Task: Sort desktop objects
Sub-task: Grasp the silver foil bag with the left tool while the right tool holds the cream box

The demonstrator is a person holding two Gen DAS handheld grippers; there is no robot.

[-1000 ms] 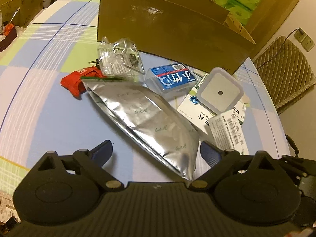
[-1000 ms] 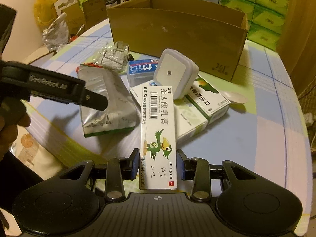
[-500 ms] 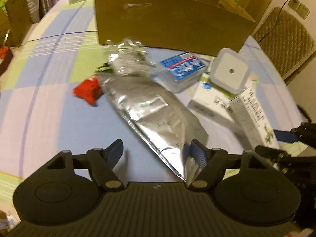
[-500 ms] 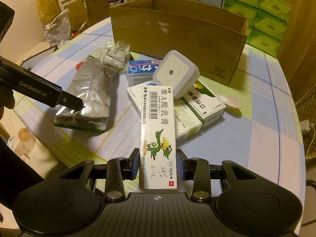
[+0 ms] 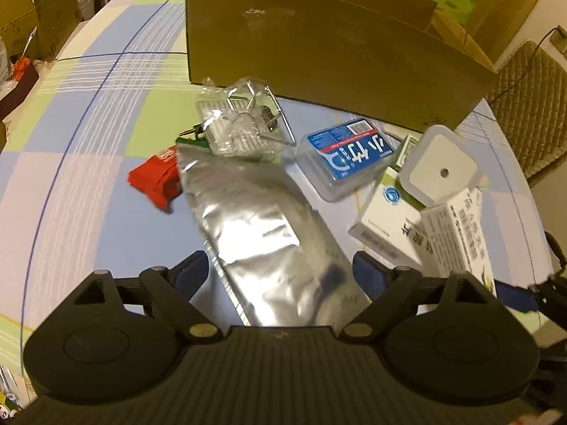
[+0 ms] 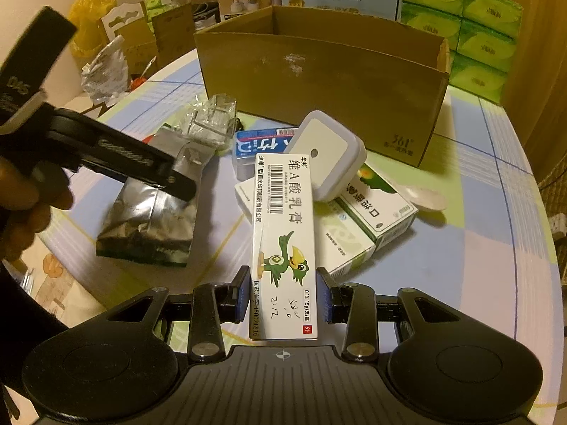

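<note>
A silver foil pouch (image 5: 255, 212) lies on the checked tablecloth. Its near end sits between the fingers of my left gripper (image 5: 280, 272), whose jaws are opening, and the pads stand clear of the foil. In the right wrist view one left finger (image 6: 141, 163) hangs over the pouch (image 6: 149, 219). My right gripper (image 6: 283, 294) is shut on a long white ointment box with a green bird (image 6: 283, 212), held above the pile. That box (image 5: 457, 233) shows at the right of the left wrist view.
An open cardboard box (image 5: 319, 46) stands behind the pile. Around the pouch lie clear plastic packaging (image 5: 237, 124), a red packet (image 5: 156, 180), a blue floss case (image 5: 347, 156), a white square night light (image 6: 326, 152), white medicine boxes (image 6: 375, 209) and a white spoon (image 6: 425, 198).
My left gripper has shifted over the pouch, its jaws narrowed, then widened again, and the pouch's near end now lies between its fingers. The right gripper has kept still with its box.
</note>
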